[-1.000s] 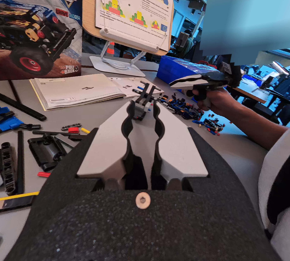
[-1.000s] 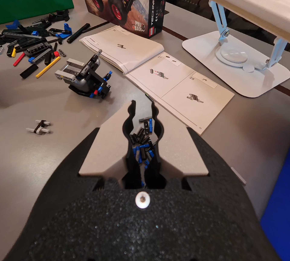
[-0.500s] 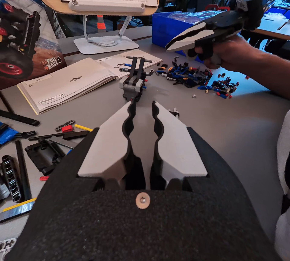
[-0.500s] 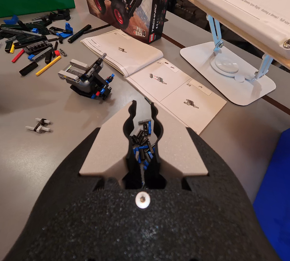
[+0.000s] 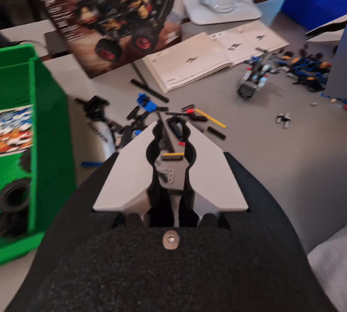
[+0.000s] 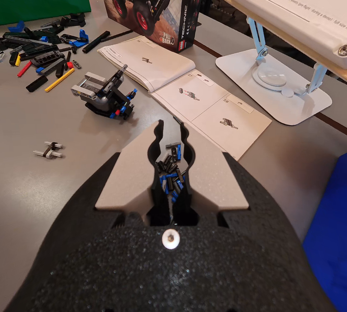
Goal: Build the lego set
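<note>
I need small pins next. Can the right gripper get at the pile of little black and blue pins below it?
Probably yes: the right gripper is open and empty over the pile of black and blue pins, nothing between.

left hand-held gripper (image 5: 170,124) swung to loose parts (image 5: 189,119)

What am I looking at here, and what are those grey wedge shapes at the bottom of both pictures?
Those wedges are the jaws of two hand-held grippers; a person holds one in each hand, with no robot arm. Each picture comes from a camera on one gripper, looking forward along its jaws. The left gripper hangs open and empty over loose Lego beams beside a green bin. The right gripper is also open and empty, above a pile of small black and blue pins. On the grey table lie the half-built model, an open instruction booklet, the set's box and a white stand.
</note>
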`<state>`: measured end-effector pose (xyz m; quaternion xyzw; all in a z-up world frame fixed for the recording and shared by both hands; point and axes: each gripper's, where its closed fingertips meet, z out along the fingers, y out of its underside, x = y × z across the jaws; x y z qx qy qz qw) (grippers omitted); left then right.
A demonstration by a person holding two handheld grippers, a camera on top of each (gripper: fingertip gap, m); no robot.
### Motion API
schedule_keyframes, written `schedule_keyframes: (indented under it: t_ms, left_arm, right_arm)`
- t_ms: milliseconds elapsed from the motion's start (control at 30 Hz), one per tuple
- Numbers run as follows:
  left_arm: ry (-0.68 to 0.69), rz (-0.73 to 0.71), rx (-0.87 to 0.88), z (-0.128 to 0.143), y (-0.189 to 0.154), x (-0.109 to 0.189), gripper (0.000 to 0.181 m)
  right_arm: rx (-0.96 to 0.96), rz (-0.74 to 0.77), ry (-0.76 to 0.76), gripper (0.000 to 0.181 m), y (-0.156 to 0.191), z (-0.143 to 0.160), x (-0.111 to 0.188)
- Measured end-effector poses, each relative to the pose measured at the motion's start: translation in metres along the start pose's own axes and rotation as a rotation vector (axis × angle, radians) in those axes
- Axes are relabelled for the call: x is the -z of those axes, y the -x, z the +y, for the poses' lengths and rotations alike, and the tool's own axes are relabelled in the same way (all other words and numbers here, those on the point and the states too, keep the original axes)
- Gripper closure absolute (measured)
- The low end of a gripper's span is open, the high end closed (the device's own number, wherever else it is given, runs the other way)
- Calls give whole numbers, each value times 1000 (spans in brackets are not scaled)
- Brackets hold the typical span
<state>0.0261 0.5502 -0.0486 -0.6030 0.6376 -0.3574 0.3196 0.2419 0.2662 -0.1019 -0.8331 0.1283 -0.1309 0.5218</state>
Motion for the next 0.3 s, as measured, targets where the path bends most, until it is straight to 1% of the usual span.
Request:
schedule_keyframes:
  t_ms: [100,167,300]
  left_arm:
    - [113,-130,-23,17,30,16,162]
    - [178,-194,-38,28,44,25,162]
    - [276,-243,-36,50,58,36,162]
  right_arm:
    - [-1,-9,6,164,2,2,-1]
    - [0,-14,7,164,4,2,-2]
    - [3,-18,12,164,5,3,-3]
